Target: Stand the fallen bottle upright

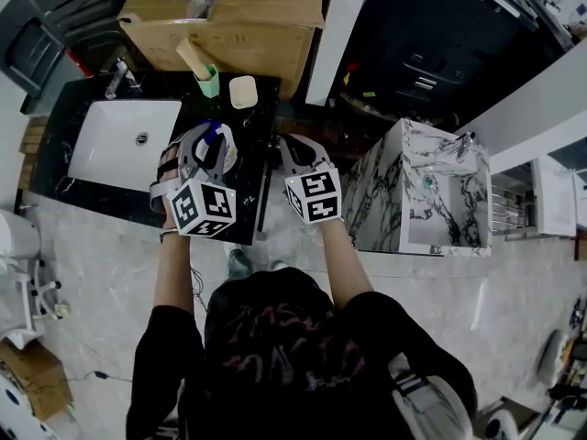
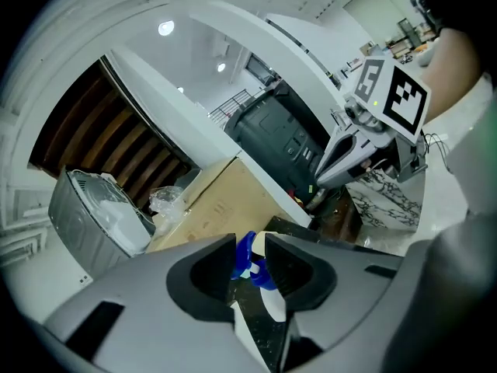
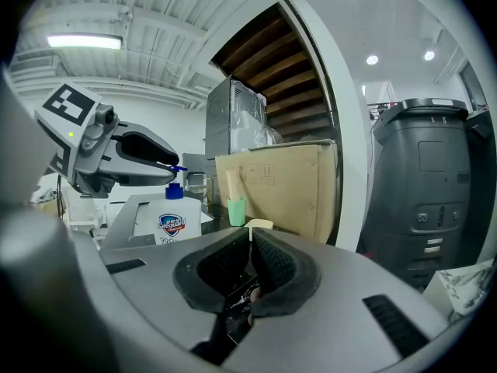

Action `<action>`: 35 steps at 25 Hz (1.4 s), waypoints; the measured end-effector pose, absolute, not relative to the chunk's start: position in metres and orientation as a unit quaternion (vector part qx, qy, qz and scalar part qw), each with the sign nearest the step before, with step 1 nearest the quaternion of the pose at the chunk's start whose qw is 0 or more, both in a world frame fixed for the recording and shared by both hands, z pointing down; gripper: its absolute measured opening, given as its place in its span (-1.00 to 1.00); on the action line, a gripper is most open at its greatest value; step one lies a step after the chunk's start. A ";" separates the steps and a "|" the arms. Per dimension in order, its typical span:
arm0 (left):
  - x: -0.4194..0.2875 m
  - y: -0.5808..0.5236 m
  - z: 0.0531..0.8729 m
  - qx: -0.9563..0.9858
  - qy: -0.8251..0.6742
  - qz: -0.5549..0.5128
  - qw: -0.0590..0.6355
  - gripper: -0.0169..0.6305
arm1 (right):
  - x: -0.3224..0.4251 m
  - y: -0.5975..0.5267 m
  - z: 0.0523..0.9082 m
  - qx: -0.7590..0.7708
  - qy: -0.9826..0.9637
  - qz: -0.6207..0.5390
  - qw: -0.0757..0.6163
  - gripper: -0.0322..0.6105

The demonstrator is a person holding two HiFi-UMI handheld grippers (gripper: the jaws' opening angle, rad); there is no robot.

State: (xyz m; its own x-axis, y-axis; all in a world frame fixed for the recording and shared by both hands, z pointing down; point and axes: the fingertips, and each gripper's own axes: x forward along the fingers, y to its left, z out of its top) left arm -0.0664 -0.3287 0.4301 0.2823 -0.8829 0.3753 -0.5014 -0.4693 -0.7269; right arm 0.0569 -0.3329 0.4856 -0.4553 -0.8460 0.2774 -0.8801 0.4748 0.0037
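Observation:
A white soap bottle (image 1: 223, 150) with a blue pump stands upright on the black counter (image 1: 256, 183); in the right gripper view the bottle (image 3: 172, 221) shows its label facing me. My left gripper (image 1: 211, 137) reaches over its top, and in the left gripper view the blue pump (image 2: 250, 259) sits in the gap between the jaws of the left gripper (image 2: 248, 247), which stand open. My right gripper (image 1: 292, 145) hovers beside the bottle on its right, apart from it. The right gripper (image 3: 250, 236) has its pads together with nothing between them.
A white sink basin (image 1: 124, 142) and a faucet (image 1: 117, 77) lie left of the bottle. Behind it stand a green cup (image 1: 209, 83), a cream soap bar (image 1: 242, 92) and a cardboard box (image 1: 229, 16). A marbled basin unit (image 1: 422, 186) is on the right.

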 end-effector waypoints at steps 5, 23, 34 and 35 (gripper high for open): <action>-0.064 -0.328 0.428 -0.788 0.461 -0.353 0.204 -0.58 | 0.060 -0.333 0.487 0.509 -0.849 0.071 0.123 -0.85; -0.134 -0.305 0.402 -0.814 0.562 -0.144 0.016 -0.54 | 0.040 -0.319 0.474 0.484 -0.865 0.061 0.114 -0.85; -0.180 -0.271 0.442 -0.773 0.623 -0.113 -0.051 -0.85 | 0.034 -0.302 0.462 0.480 -0.870 0.054 0.098 -0.86; -0.182 -0.268 0.446 -0.771 0.625 -0.108 -0.056 -0.87 | 0.035 -0.301 0.461 0.481 -0.870 0.052 0.097 -0.86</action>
State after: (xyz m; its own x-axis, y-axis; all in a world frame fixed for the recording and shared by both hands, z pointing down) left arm -0.1816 -0.2683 0.4455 0.1956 -0.9515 0.2375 -0.9759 -0.2127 -0.0484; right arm 0.0354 -0.3013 0.4607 -0.5192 -0.8262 0.2187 -0.8464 0.5325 0.0022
